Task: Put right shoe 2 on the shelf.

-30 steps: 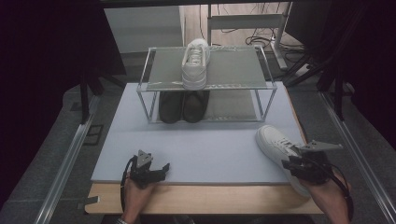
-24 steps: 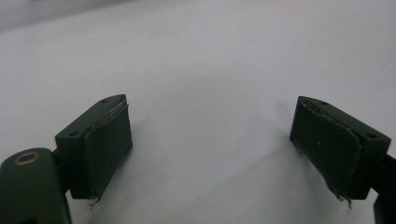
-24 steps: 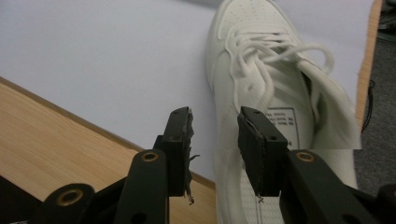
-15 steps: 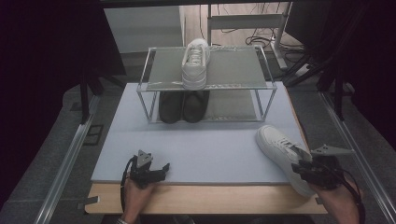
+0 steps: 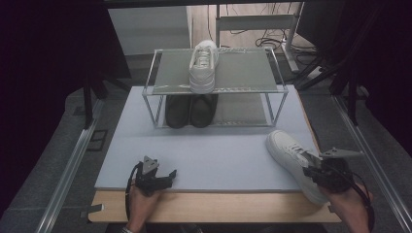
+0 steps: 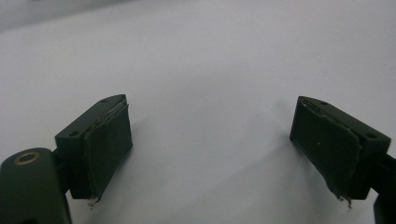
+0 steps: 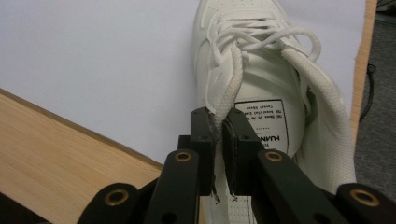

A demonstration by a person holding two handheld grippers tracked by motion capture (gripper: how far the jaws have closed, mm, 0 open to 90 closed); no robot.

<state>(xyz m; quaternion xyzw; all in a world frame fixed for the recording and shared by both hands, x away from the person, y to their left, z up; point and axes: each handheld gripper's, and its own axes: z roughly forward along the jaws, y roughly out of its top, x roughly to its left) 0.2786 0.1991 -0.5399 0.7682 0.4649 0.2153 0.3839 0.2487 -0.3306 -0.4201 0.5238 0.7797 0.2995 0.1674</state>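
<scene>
A white sneaker lies on the pale mat at the near right, toe pointing away, heel over the wooden front edge. My right gripper sits at its heel end. In the right gripper view the jaws have just been closing and now pinch the left wall of the sneaker's opening, beside the laces. My left gripper rests at the near left of the mat. In the left gripper view it stands open, with bare mat between the pads.
A metal-framed rack stands at the back of the mat. A second white sneaker sits on its top shelf and a pair of black shoes beneath. The wooden table edge runs along the front.
My right gripper has shifted a little toward the sneaker's heel and its jaws have come together on the sneaker's side wall. The left gripper has stayed put.
</scene>
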